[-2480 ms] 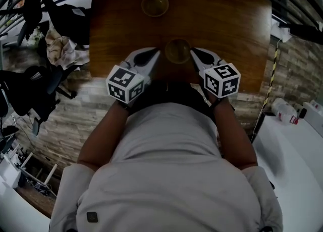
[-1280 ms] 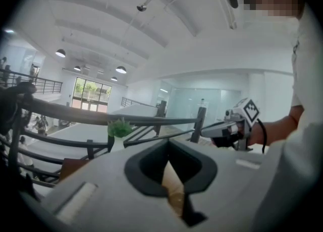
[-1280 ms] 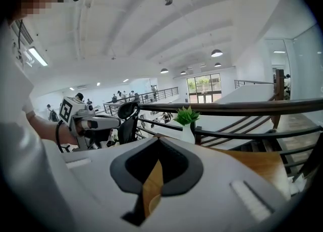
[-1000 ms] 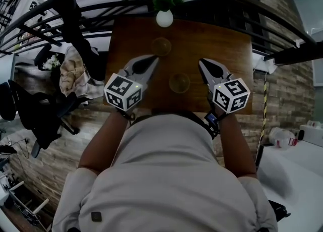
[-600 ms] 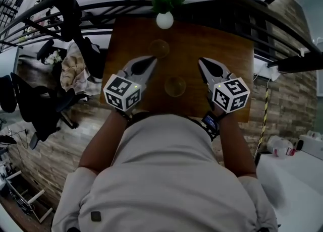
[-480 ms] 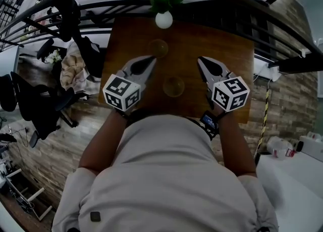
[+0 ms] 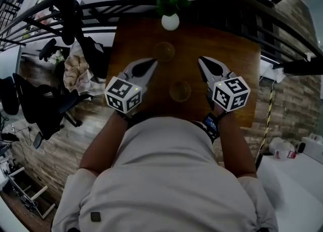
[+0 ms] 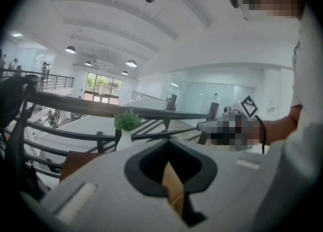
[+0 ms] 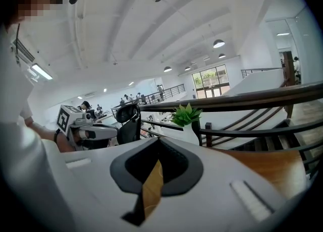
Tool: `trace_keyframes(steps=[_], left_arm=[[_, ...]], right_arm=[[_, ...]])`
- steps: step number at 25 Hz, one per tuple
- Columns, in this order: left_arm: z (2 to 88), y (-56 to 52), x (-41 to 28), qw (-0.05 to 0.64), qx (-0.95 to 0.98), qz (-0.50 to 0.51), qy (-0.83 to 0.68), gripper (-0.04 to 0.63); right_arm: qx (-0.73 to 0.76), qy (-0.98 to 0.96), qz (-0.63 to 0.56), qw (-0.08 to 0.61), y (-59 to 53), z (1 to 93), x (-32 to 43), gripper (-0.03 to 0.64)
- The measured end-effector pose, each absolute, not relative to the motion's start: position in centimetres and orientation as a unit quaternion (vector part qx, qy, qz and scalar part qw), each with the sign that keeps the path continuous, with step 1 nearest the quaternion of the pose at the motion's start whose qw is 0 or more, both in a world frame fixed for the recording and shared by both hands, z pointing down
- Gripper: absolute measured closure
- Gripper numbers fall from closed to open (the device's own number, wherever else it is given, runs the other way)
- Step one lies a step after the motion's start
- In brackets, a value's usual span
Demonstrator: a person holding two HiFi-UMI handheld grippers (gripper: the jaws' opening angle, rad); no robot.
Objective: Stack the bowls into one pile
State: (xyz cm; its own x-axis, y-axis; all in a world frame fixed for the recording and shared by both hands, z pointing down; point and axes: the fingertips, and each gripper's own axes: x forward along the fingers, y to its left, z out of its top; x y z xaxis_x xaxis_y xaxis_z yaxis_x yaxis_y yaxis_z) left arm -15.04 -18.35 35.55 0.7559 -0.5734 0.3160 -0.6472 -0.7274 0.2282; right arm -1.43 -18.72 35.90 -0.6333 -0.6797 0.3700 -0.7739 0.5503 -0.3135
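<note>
- The wooden table (image 7: 234, 49) is filling the upper middle of the head view, and both bowls are sitting on it.
- The left gripper (image 7: 151, 63) is hovering left of centre and the right gripper (image 7: 202, 61) right of centre. Both are pointing toward the top of the frame with the bowls between their lines.
- Each gripper's own view is showing its jaws pressed together at the tips with nothing clamped, only a sliver of tabletop showing through the gap behind them.
- The near bowl (image 7: 180, 91) is resting just below frame centre, between the two grippers and nearer the right one.
- The far bowl (image 7: 164, 51) is sitting above it, toward the white vase (image 7: 170, 22) at the table's far edge, well apart from the near bowl.
- Both bowls are standing upright with mouths facing up. Being round, they are showing no long axis.
- Stacking is looking not yet begun, since neither bowl is lifted or nested. One still needs gripping and setting into the other.
</note>
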Motion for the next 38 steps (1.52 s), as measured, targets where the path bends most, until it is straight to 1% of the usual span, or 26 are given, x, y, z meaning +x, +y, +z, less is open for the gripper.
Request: trace_keyframes(steps=[14,25,29,38], left_arm=[[37.3,-24.1,-20.8,0.174,0.934,0.129,-0.285,0.591],[40.4,-26.5,-22.0,0.193,0.935,0.141,-0.261,0.591],[41.9,-27.4,-21.6,0.203,0.934,0.148,-0.255,0.591],[47.0,-29.5,-20.3,0.226,0.927,0.171,-0.245,0.591]], right_arm=[[0.452,-0.848,0.257,0.103,-23.5,37.8,-7.8,0.607],[0.466,-0.830,0.284,0.119,-25.3,41.0,-9.5,0.606],[0.465,-0.824,0.297,0.128,-26.4,42.8,-9.3,0.591],[0.457,-0.808,0.343,0.148,-29.7,49.3,-8.6,0.531]])
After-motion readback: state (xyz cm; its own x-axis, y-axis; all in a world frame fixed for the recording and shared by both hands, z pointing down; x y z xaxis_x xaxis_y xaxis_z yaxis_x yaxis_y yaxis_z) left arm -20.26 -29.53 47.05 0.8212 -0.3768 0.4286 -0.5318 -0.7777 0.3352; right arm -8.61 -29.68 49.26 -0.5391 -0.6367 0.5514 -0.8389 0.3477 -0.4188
